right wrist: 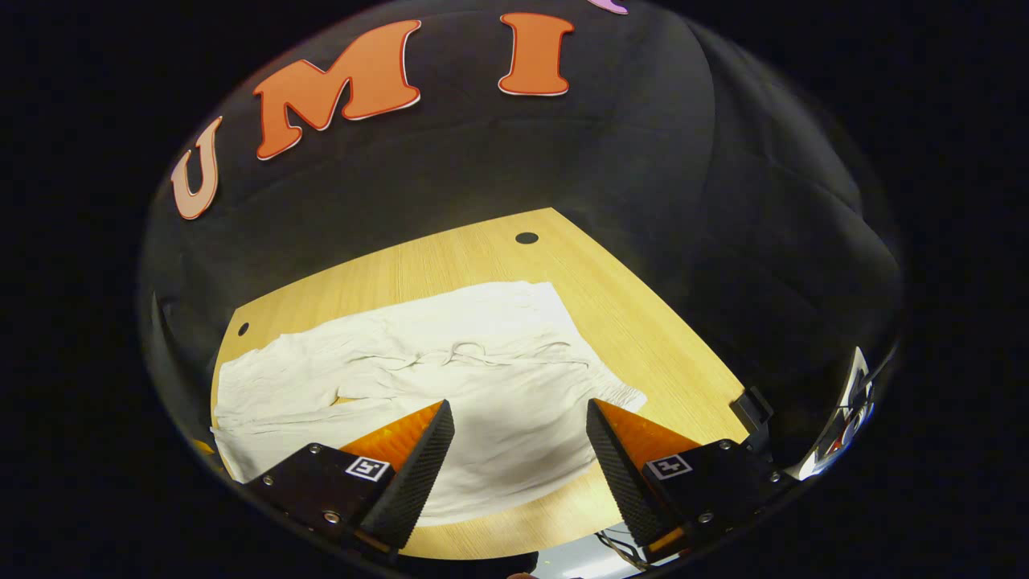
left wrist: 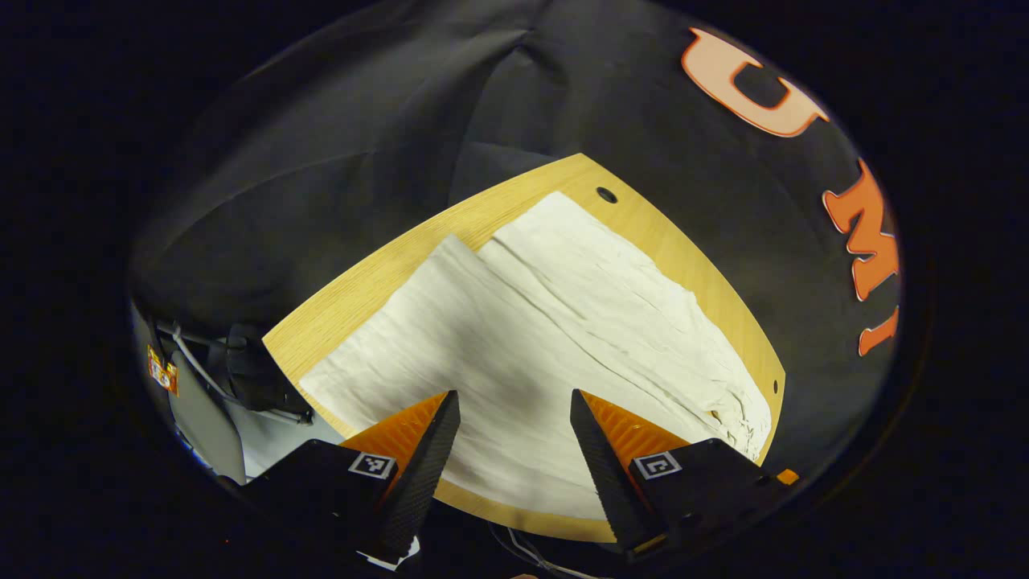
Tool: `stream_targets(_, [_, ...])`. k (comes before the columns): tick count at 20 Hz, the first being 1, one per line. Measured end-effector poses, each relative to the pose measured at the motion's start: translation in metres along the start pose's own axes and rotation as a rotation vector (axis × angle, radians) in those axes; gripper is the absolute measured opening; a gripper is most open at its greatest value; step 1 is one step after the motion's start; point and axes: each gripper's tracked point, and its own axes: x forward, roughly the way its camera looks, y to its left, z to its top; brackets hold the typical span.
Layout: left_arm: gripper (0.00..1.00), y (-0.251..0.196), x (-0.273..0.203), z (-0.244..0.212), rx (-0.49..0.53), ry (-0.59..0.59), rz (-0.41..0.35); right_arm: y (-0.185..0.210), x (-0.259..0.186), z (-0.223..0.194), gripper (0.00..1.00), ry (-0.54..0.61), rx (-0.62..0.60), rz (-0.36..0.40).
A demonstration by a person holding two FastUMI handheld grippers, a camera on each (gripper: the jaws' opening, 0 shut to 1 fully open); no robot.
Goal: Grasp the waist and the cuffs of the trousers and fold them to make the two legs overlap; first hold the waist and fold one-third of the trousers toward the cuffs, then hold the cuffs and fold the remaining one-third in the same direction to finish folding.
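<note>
White trousers [left wrist: 555, 338] lie flat on the wooden table [left wrist: 378, 281], both legs spread side by side. In the left gripper view the leg ends reach toward the far corner and the gathered waist sits at the lower right. My left gripper [left wrist: 514, 402] hovers open above the near leg, nothing between its fingers. In the right gripper view the trousers [right wrist: 418, 378] show their waist with a drawstring near the middle. My right gripper [right wrist: 521, 414] hangs open over the near edge of the waist area, holding nothing.
The table [right wrist: 627, 322] has small dark holes near its corners [right wrist: 526, 238]. Black cloth walls close in the far sides. Cables and a dark clamp [left wrist: 249, 370] sit off the table's left edge in the left gripper view.
</note>
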Motion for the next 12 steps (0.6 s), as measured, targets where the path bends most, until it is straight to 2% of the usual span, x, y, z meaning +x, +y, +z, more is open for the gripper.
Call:
stream_targets(7, [0.92, 0.070, 0.005, -0.012, -0.207, 0.106, 0.018, -0.002, 0.018, -0.028, 0.99, 0.158, 0.133, 0.062])
stream_targets(12, [0.92, 0.110, 0.010, -0.017, -0.371, 0.121, 0.027, -0.018, 0.039, -0.040, 0.99, 0.258, 0.225, 0.087])
